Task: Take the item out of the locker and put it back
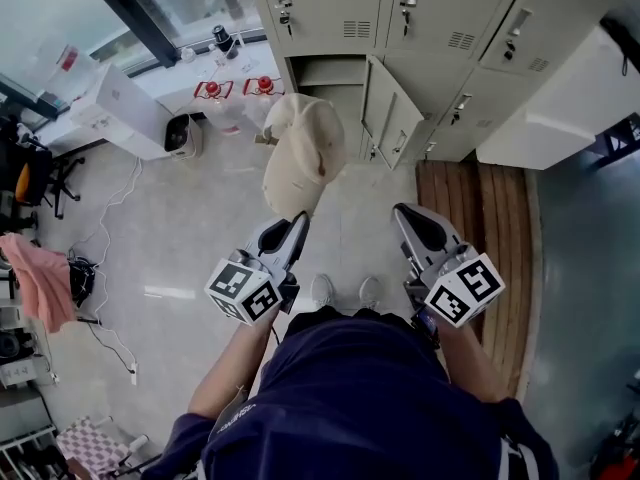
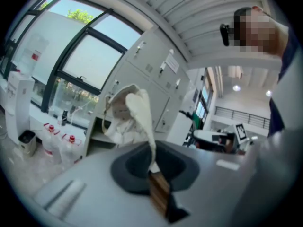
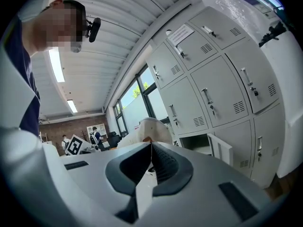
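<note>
Cap held out in front of the open locker

The grey locker bank (image 1: 430,28) fills the far wall. One lower compartment (image 1: 335,88) stands open, its door (image 1: 388,116) swung out to the right and a shelf showing inside. The beige cap (image 1: 305,153) is outside that compartment, hanging in the air just in front of it, above the tiled floor (image 1: 180,228). The left gripper (image 1: 298,220) is clenched on the cap's near edge, the fabric pinched between its jaws and rising from them. To the right, the right gripper (image 1: 405,211) has its jaws pressed together on nothing, apart from the cap.
</note>
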